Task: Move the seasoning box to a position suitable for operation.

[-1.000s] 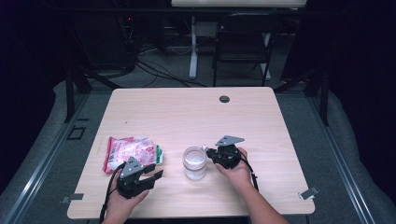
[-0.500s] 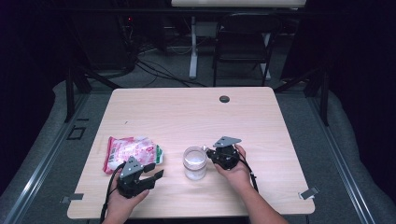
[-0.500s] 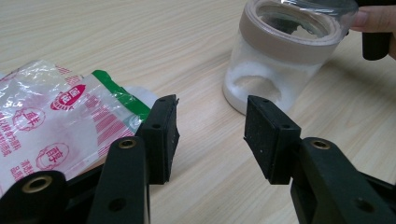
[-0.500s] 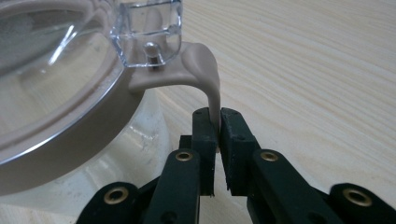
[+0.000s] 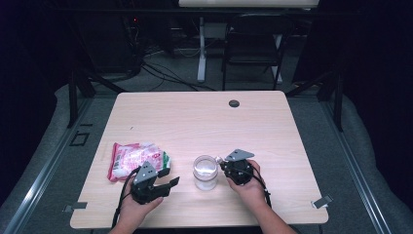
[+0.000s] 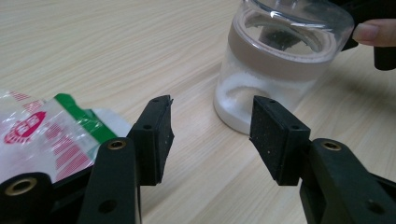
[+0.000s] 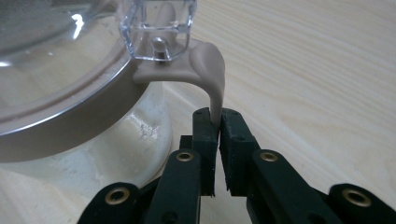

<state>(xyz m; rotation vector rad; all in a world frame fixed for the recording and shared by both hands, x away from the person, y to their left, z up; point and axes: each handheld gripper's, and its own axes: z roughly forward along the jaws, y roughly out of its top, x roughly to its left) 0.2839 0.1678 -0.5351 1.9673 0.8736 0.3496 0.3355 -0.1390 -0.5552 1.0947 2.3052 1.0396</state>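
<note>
The jar (image 5: 205, 172) stands upright on the table (image 5: 204, 122), near its front edge, with white powder in its lower part and a clear lid on a tan collar.

The right gripper (image 5: 225, 167) lies level just right of the jar, the hand (image 5: 251, 187) behind it and the forearm running back to the front edge. In the right gripper view its jaws are pinched tight on the tan tab (image 7: 212, 81) that curves down from the lid's hinge.

The left gripper (image 5: 168, 178) sits left of the jar and a little nearer the front edge, pointing toward it, held low over the table. Its jaws have just been opening; they stand well apart with nothing between them, the jar beyond their tips.

A red-and-white bag (image 5: 134, 158) lies flat farther left of the jar, just beside the left gripper.
</note>
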